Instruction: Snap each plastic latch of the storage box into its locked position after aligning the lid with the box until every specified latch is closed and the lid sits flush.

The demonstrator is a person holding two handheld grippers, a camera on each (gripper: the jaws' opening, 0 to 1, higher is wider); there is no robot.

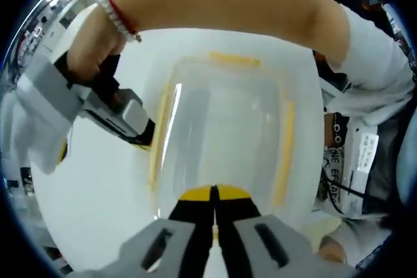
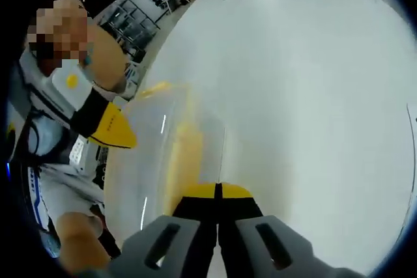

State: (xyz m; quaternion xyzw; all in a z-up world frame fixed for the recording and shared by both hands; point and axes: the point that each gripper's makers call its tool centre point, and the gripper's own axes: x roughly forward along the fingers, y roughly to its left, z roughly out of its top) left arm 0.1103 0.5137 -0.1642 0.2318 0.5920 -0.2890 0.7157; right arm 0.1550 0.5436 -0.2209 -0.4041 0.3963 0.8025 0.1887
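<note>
Left gripper [image 1: 214, 194]: nearest the lens in the left gripper view, fingers closed, yellow-capped tips together with nothing between them. The tips sit at the near edge of the box [image 1: 225, 128]; whether they press on it cannot be told.

Box: clear plastic with its lid [image 1: 228, 105] on, standing on the white desk [image 1: 98, 193]. Yellow latches run along its sides: one on the left side [image 1: 158, 136], one on the right side [image 1: 285, 153], one on the far edge [image 1: 234, 58]. All three look flat against the box; whether they are locked cannot be told through the blur.

Right gripper [image 2: 217, 193]: nearest the lens in the right gripper view, fingers closed, tips together and empty, resting at the box's edge [image 2: 163, 161]. A yellow latch [image 2: 184, 157] lies just ahead of the tips. In the left gripper view the same gripper [image 1: 124, 118] comes in from the left, its tips at the left latch.

In the right gripper view the left gripper [image 2: 107, 125] reaches in from the left, its yellow tip at the box's far side.

Person: forearm [image 1: 228, 1] crosses above the box, a red bead bracelet [image 1: 120, 16] at the wrist; white sleeve [image 1: 371, 50] at right. Shelving [image 2: 140, 17] stands beyond the desk.
</note>
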